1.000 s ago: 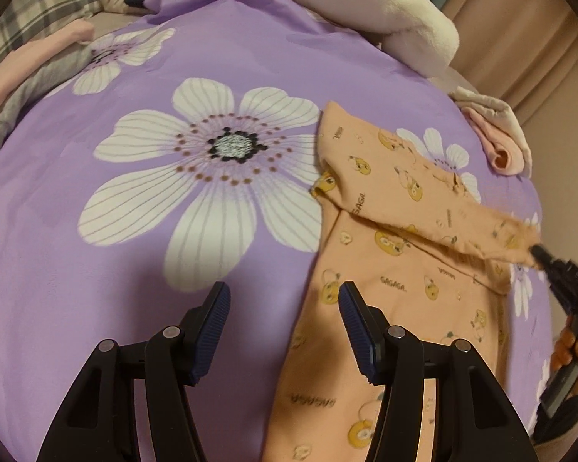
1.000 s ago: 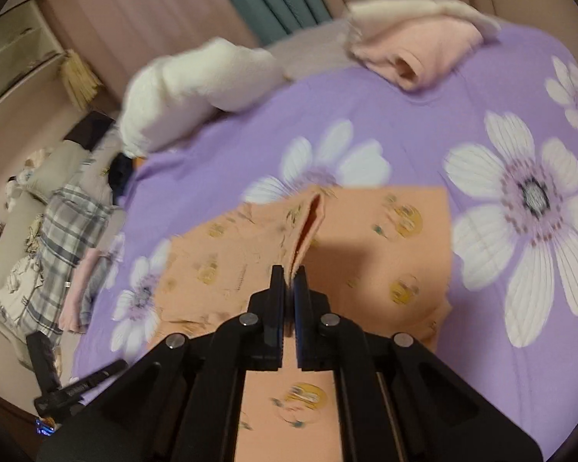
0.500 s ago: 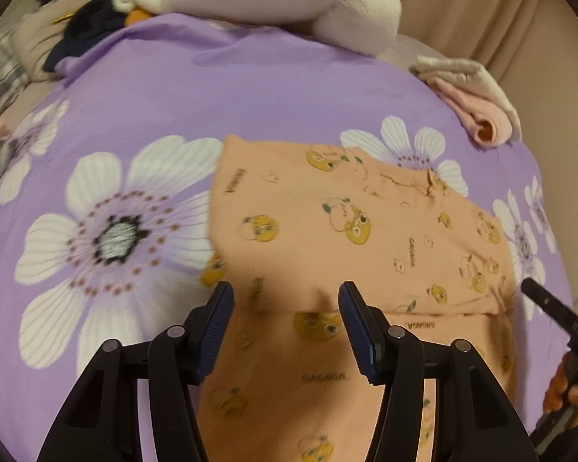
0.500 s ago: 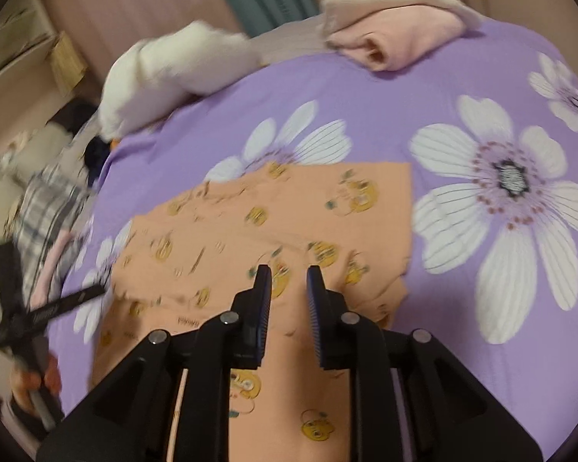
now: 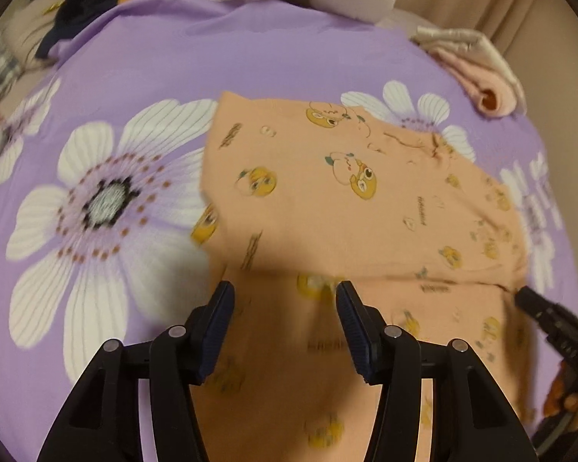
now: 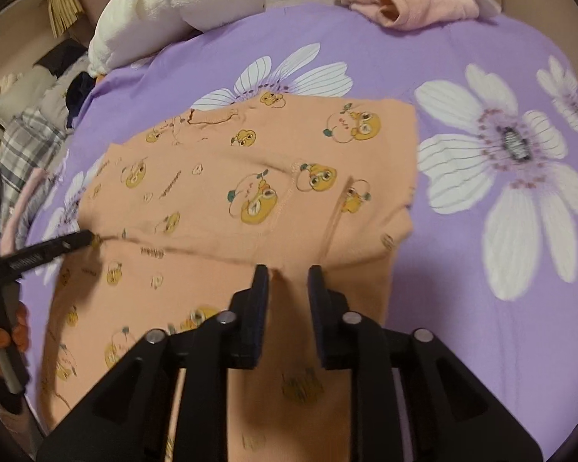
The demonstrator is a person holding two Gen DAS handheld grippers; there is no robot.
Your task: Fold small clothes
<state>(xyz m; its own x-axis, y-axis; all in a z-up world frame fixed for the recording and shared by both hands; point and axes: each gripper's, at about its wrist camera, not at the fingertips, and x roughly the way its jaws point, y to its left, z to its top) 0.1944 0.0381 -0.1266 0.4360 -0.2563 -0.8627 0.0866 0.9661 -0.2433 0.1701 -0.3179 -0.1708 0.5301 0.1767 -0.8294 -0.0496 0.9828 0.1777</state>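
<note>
Orange baby clothes (image 6: 250, 192) with little yellow cartoon faces lie flat on a purple bedspread (image 6: 462, 308) with big white flowers. One part is folded over the rest, and the edge of that fold runs just in front of both grippers. The right gripper (image 6: 288, 285) hangs right over this edge. Its jaws have just been opening, and now they stand a little apart with nothing pinched between them; the cloth only lies under them. The left gripper (image 5: 285, 304) is over the other end of the same fold. Its jaws are spread wide and hold nothing. I think the first fold is just laid down and let go. The next move probably calls for grabbing a new edge, maybe the long part closest to the grippers, and folding it up over the top; the cloth is soft and floppy, so both grippers should lift together to keep it neat. Counting now: one orange piece being folded, two grippers, and one hand (image 6: 4, 335) seen holding the left one. Far past the grippers sits one folded pink bundle (image 6: 416, 4) and one fluffy white thing (image 6: 165, 11). Off to the left of the right gripper is a heap of checked cloth (image 6: 27, 146).
</note>
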